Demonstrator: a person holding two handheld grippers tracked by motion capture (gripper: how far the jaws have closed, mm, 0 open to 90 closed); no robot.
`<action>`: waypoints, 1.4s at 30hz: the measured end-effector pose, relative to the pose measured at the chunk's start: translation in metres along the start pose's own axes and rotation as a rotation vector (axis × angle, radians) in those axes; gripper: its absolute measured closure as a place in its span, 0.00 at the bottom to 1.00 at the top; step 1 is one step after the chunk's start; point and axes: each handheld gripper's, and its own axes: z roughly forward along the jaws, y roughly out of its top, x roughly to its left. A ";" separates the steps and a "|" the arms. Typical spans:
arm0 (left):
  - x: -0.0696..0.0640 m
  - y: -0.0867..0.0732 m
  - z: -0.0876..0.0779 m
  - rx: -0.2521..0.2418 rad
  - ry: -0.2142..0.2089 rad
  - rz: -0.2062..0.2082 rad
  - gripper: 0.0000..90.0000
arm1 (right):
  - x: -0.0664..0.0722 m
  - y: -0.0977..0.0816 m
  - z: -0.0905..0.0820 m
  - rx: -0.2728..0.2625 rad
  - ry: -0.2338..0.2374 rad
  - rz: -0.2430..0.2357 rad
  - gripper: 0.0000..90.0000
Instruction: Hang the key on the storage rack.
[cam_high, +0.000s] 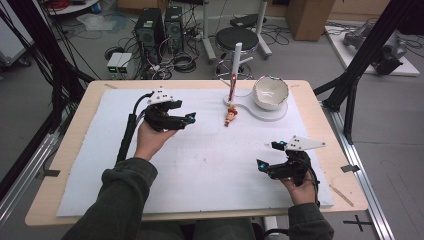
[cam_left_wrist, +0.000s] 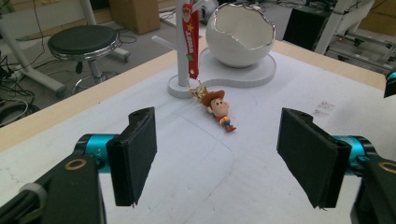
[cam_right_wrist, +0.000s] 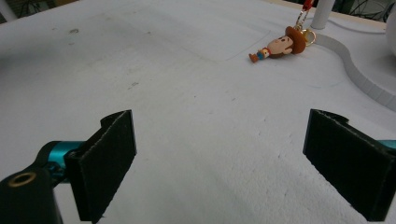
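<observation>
Two claws (cam_high: 191, 120) (cam_high: 268, 155) gaping empty, cowboy keychain (cam_left_wrist: 219, 108) lying beside white stand (cam_left_wrist: 182, 56), eggshell bowl (cam_left_wrist: 240, 35) behind

Open white mat (cam_high: 200, 160) between grippers; stand (cam_high: 235, 65) and bowl (cam_high: 270, 92) behind keychain (cam_high: 230, 116).

Even, dim overhead light; soft shadows; slight blur

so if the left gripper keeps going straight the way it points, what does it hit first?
Probably the cowboy keychain figure, lying on the white mat dead ahead of the open left gripper. The white stand is just behind it. Depth is uncertain.
</observation>
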 end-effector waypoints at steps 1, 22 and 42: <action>-0.001 -0.001 -0.001 0.002 0.003 -0.002 0.30 | 0.000 0.000 0.000 0.000 0.000 0.002 0.09; -0.002 -0.016 -0.024 0.023 0.010 0.002 0.23 | 0.000 0.000 0.002 0.007 -0.005 -0.003 0.09; 0.001 -0.038 -0.053 0.000 0.023 -0.023 0.23 | 0.000 0.000 0.004 0.022 -0.008 -0.010 0.09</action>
